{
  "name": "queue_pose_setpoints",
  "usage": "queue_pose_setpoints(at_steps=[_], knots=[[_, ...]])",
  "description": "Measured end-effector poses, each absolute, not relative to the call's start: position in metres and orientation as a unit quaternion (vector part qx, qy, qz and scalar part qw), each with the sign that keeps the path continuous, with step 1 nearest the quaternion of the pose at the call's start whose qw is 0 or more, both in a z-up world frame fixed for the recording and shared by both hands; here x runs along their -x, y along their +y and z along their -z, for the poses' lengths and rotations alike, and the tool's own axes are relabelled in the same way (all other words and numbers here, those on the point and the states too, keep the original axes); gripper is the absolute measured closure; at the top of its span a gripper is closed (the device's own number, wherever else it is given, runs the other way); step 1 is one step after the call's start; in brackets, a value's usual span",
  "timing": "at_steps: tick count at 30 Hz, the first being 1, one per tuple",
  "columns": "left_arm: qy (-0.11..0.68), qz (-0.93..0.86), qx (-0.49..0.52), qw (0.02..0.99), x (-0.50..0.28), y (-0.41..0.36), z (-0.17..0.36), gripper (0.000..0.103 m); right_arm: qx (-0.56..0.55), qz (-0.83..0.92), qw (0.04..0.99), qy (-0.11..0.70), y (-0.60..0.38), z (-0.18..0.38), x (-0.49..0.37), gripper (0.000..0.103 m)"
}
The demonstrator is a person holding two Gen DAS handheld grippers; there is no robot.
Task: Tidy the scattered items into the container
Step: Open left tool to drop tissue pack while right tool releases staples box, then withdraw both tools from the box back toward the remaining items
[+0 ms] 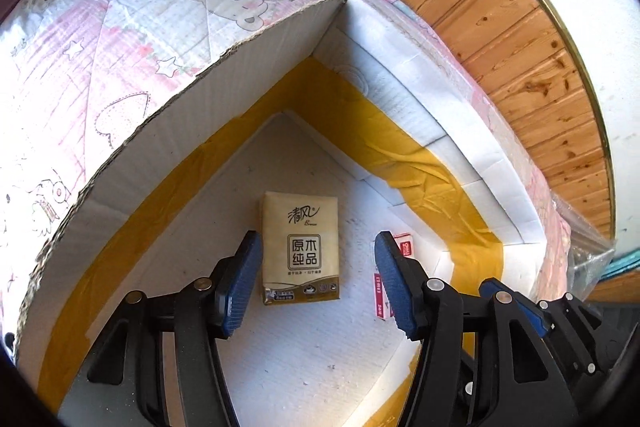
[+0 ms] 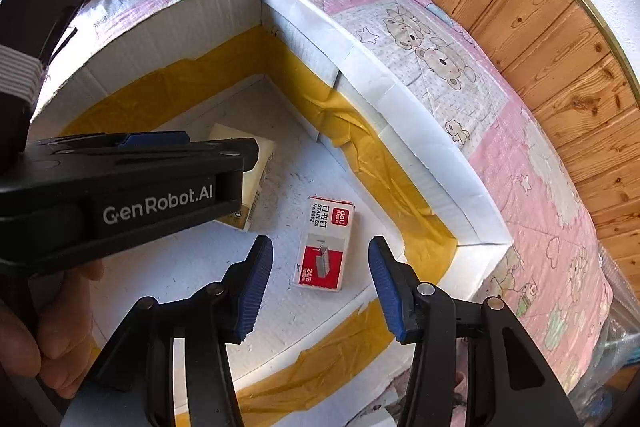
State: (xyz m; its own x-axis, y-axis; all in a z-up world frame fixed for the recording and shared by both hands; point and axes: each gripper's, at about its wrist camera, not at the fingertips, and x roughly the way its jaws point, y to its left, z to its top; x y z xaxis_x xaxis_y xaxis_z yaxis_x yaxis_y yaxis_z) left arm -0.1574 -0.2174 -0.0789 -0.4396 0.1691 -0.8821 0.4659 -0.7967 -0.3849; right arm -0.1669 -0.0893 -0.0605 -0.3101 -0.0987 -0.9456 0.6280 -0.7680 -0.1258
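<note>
Foam box floor, staples between right tool fingers

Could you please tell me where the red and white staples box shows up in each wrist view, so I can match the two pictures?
Left wrist: the staples box peeks out at lower right, mostly hidden behind the left gripper's right finger.
Right wrist: the staples box lies in full view at lower centre, between the open fingers of the right gripper.
Shared landmark: the tissue pack on the container floor.
</note>
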Motion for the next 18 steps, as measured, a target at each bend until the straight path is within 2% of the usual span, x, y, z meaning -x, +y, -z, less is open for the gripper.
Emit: queue_pose_setpoints(at_steps=[10, 18], knots=[[0.255, 0.831, -0.489, 0.066, 0.121, -0.178, 0.026, 0.042, -0.475, 0.829, 0.284, 0.076, -0.037, 0.007, 0.112, 0.052], [0.18, 0.878, -0.443, -0.006, 0.068, -0.133, -0.02, 0.042, -0.424, 0.856, 0.296, 0.017, 0.023, -0.01, 0.041, 0.052]])
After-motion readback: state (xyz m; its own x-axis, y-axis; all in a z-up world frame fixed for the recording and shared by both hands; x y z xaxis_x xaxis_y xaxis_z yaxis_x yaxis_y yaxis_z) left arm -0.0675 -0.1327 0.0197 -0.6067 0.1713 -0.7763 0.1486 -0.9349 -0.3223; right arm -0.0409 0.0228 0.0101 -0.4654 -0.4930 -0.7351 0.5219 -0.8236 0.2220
